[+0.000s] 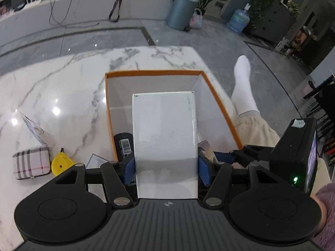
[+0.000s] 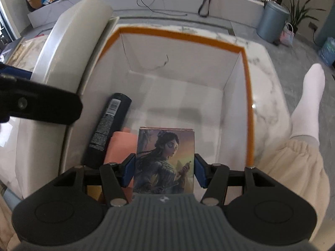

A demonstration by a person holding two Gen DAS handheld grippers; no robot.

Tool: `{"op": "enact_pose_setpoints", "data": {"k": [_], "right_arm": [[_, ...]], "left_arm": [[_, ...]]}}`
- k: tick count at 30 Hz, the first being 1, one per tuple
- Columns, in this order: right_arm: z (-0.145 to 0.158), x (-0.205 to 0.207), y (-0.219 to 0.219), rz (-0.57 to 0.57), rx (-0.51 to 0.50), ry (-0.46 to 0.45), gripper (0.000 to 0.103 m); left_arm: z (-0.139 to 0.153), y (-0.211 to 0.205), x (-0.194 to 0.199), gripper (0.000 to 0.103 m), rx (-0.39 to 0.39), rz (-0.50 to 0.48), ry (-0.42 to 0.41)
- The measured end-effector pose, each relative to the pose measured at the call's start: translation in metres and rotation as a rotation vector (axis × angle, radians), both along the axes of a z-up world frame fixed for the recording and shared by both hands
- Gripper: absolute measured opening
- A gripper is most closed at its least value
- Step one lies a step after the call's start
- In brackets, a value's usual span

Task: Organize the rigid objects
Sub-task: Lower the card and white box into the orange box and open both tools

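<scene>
Marble top: white stone with grey veins, glossy, seen from the left wrist [image 1: 62, 87]; its left part runs out of view.
Left gripper [image 1: 166, 163]: blue pads press both long sides of a plain white box [image 1: 165, 138], smooth card with sharp corners; the box's near end is hidden behind the gripper body.
Orange-rimmed box [image 1: 217, 96]: open-topped, white inside, standing at the table's right edge; the white box hangs over its near half and covers most of the floor.
Black bottle [image 1: 123, 144]: only a barcoded piece shows, low at the left inner wall.
Left of the box: a yellow rounded thing [image 1: 61, 164], a checked soft pouch [image 1: 31, 163] and a tilted printed packet [image 1: 35, 129], all near the table's front edge; what the yellow thing is I cannot tell.
Person: a white sock [image 1: 244, 85] and cream trouser leg just off the table's right edge.

Right gripper [image 2: 165, 169]: blue pads grip a printed card box [image 2: 166, 159] showing a painted figure; its lower end is cut off by the gripper.
Box interior: the black bottle [image 2: 108, 125], a matt cylinder, leans along the left wall; a salmon-coloured flat thing [image 2: 120, 146] lies between it and the card box, mostly covered.
Free room: the far half and right side of the floor are bare.
Left side: the white box and a black arm of the other gripper [image 2: 41, 106], blurred.
</scene>
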State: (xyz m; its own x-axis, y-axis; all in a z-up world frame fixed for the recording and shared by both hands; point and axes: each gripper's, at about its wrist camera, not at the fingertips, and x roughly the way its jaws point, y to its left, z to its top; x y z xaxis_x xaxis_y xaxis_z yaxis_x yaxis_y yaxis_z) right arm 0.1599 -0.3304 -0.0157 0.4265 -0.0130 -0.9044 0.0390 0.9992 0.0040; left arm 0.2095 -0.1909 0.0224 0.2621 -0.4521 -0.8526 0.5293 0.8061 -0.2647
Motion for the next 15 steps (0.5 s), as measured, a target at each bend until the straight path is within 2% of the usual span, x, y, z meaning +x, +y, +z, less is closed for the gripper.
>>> {"op": "enact_pose_setpoints", "data": {"k": [8, 11, 15], "right_arm": [[-0.025, 0.018, -0.011, -0.079, 0.029, 0.064, 0.058], [-0.029, 0.019, -0.015, -0.104, 0.079, 0.082, 0.058], [-0.022, 0.017, -0.018, -0.108, 0.101, 0.072, 0.050]], "left_arm": [[-0.010, -0.002, 0.010, 0.069, 0.013, -0.008, 0.015], [-0.012, -0.005, 0.012, 0.069, 0.013, -0.018, 0.022], [-0.013, -0.007, 0.015, 0.069, -0.001, -0.012, 0.035]]}}
